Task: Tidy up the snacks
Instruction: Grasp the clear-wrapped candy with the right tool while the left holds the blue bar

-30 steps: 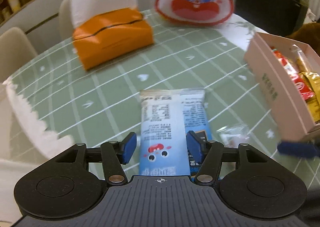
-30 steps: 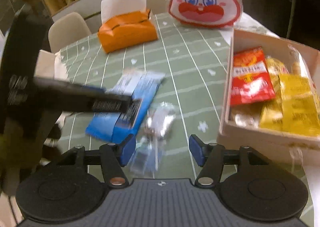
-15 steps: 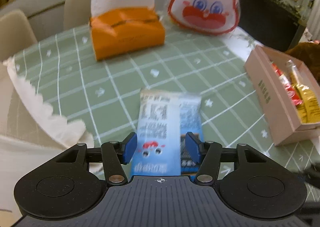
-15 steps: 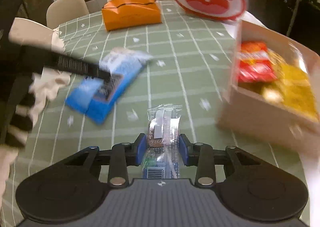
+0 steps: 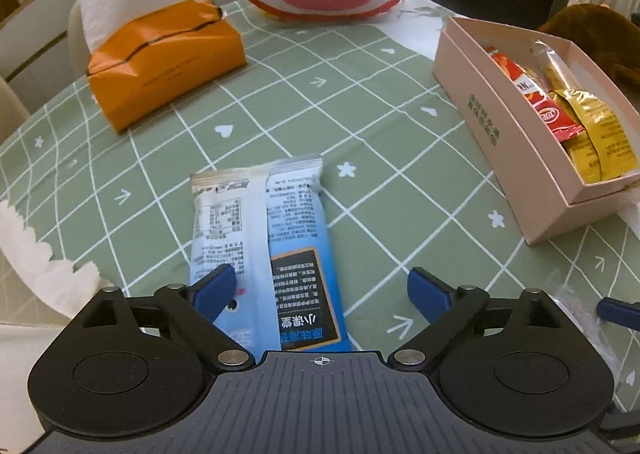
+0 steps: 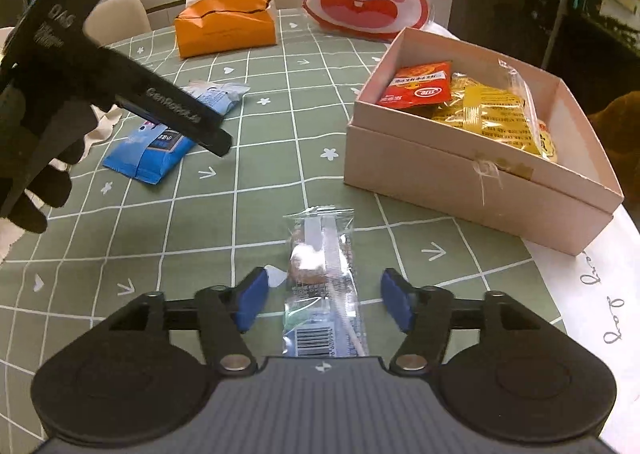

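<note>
Item: blue snack packet (image 5: 260, 238) and clear-wrapped snack (image 6: 320, 274), flat near the bench's (image 5: 360, 114) front edge, each between a just-spread, unclamped tool—left tool (image 5: 316, 290), right tool (image 6: 322, 304)—awaiting transfer to the pink box (image 6: 460, 170) at right edge.

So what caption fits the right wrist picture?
Open right hand-held gripper straddling a clear-wrapped snack beside the pink snack box.

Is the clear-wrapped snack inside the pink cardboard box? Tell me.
No: the clear-wrapped snack lies on the green checked tablecloth, apart from the pink cardboard box.

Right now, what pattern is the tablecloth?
The tablecloth is sage green with a white grid, small hearts, stars and arrows; clearest in the left wrist view.
</note>
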### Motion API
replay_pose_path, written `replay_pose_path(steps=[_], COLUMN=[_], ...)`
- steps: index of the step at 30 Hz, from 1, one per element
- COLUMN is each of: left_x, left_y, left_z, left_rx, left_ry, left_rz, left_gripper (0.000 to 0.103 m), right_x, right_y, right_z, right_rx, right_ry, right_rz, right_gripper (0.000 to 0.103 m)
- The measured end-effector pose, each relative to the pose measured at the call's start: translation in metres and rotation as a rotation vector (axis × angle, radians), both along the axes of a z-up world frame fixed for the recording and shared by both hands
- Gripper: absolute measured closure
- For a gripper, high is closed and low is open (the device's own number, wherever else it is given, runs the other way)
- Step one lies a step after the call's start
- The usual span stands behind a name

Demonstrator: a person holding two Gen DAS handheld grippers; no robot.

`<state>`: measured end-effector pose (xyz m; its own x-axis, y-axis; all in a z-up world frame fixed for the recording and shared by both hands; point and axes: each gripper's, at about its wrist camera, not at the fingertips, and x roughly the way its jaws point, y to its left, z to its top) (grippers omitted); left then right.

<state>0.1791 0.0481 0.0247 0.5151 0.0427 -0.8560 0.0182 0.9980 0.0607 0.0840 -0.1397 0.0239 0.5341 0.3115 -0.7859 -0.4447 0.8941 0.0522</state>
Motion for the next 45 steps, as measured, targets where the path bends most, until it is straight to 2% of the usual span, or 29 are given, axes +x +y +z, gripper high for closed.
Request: replay_pose_path(steps=[2, 4, 5, 9, 15, 17, 20, 23, 26, 29, 32, 33, 34, 36, 40, 45], left_x=[-0.002, -0.004, -0.002, 0.007, 0.015, 0.016, 0.012, -0.01, -0.037, -0.065, -0.095, -0.105, -0.113, -0.129, -0.15, -0.171], left_y=[0.005, 0.011, 0.017, 0.037, 0.038, 0.039, 0.039, 0.041, 0.035, 0.03, 0.022, 0.018, 0.016, 0.01, -0.005, -0.031], left_z=[0.005, 0.008, 0.007, -0.002, -0.011, -0.011, -0.007, -0.003, 0.001, 0.006, 0.013, 0.014, 0.015, 0.015, 0.013, 0.007], left_rx=[0.004, 0.072, 0.085, -0.006, -0.025, -0.031, -0.051, -0.148, -0.156, -0.186, -0.221, -0.236, -0.251, -0.281, -0.303, -0.324], left_ry=[-0.044, -0.078, -0.073, -0.011, -0.014, -0.012, -0.015, -0.018, -0.018, -0.019, -0.026, -0.026, -0.023, -0.02, -0.031, -0.011], left_rz=[0.014, 0.061, 0.088, 0.155, 0.194, 0.207, 0.194, 0.172, 0.161, 0.154, 0.15, 0.146, 0.14, 0.13, 0.103, 0.047], left_gripper=[0.01, 0.019, 0.02, 0.014, 0.007, 0.007, 0.016, 0.017, 0.019, 0.019, 0.019, 0.019, 0.019, 0.019, 0.019, 0.019], right_x=[-0.002, -0.004, -0.004, -0.007, -0.005, -0.004, -0.004, -0.002, 0.006, 0.013, 0.012, 0.01, 0.008, 0.002, -0.015, -0.044], right_y=[-0.002, -0.002, -0.003, -0.006, -0.009, -0.008, -0.005, -0.002, 0.0, 0.005, 0.01, 0.013, 0.016, 0.023, 0.025, 0.006], right_z=[-0.001, -0.002, -0.003, -0.005, -0.009, -0.011, -0.011, -0.009, -0.007, -0.005, -0.001, 0.001, 0.004, 0.01, 0.015, 0.02], right_rx=[0.013, 0.014, 0.019, 0.025, 0.029, 0.03, 0.02, 0.005, -0.01, -0.026, -0.032, -0.033, -0.036, -0.043, -0.046, -0.045], right_ry=[-0.01, -0.024, -0.027, -0.043, -0.046, -0.044, -0.031, -0.002, 0.034, 0.071, 0.075, 0.075, 0.075, 0.083, 0.101, 0.123], right_rz=[-0.008, -0.007, -0.01, -0.01, -0.018, -0.017, -0.045, -0.04, -0.014, -0.041, -0.071, -0.061, -0.048, -0.023, -0.002, -0.043], right_gripper=[0.031, 0.027, 0.026, 0.019, 0.006, 0.002, 0.0, 0.0, 0.0, 0.0, 0.015, 0.027, 0.042, 0.063, 0.064, 0.064])
